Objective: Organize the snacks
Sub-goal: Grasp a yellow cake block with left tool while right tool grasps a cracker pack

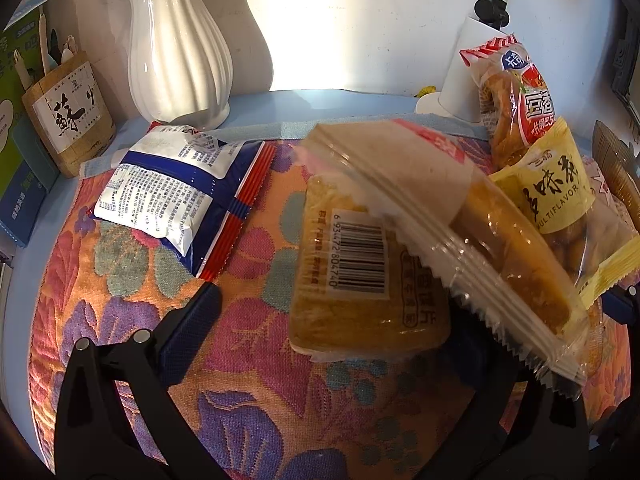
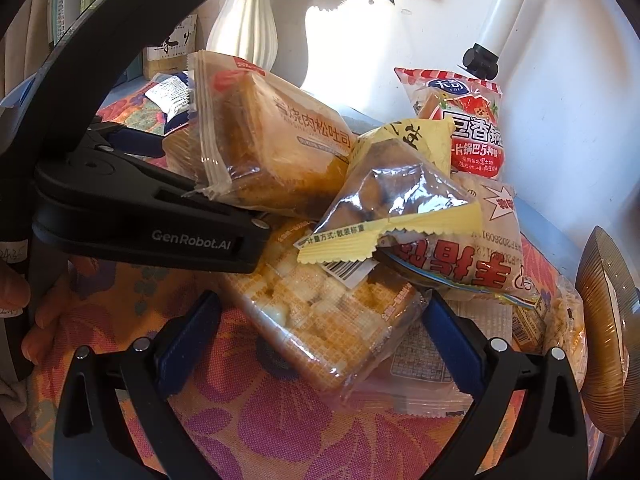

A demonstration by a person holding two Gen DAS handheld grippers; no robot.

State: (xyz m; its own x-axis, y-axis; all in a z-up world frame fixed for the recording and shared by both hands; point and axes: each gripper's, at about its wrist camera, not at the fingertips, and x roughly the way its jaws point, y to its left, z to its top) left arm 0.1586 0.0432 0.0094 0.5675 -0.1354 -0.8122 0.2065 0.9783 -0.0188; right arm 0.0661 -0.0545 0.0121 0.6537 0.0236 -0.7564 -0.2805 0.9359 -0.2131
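Observation:
My left gripper (image 1: 336,320) is open; its left finger (image 1: 192,328) shows and its right finger is hidden under a clear-wrapped toast packet (image 1: 460,232), which leans on a barcode cake packet (image 1: 360,264) between the jaws. The left gripper's body also shows in the right wrist view (image 2: 140,208), beside that toast packet (image 2: 272,136). My right gripper (image 2: 320,320) is open around a clear packet of crouton-like snacks (image 2: 320,312). A yellow packet (image 2: 400,192), a red packet (image 2: 460,128) and a white-red packet (image 2: 480,248) are piled behind it. A blue-white packet (image 1: 176,196) lies apart at the left.
A floral cloth (image 1: 240,380) covers the table. A white vase (image 1: 176,48) stands at the back, a wooden pen holder (image 1: 68,112) at the back left, and a white lamp base (image 1: 464,80) at the back right. A ribbed brown dish (image 2: 604,332) stands at the right edge.

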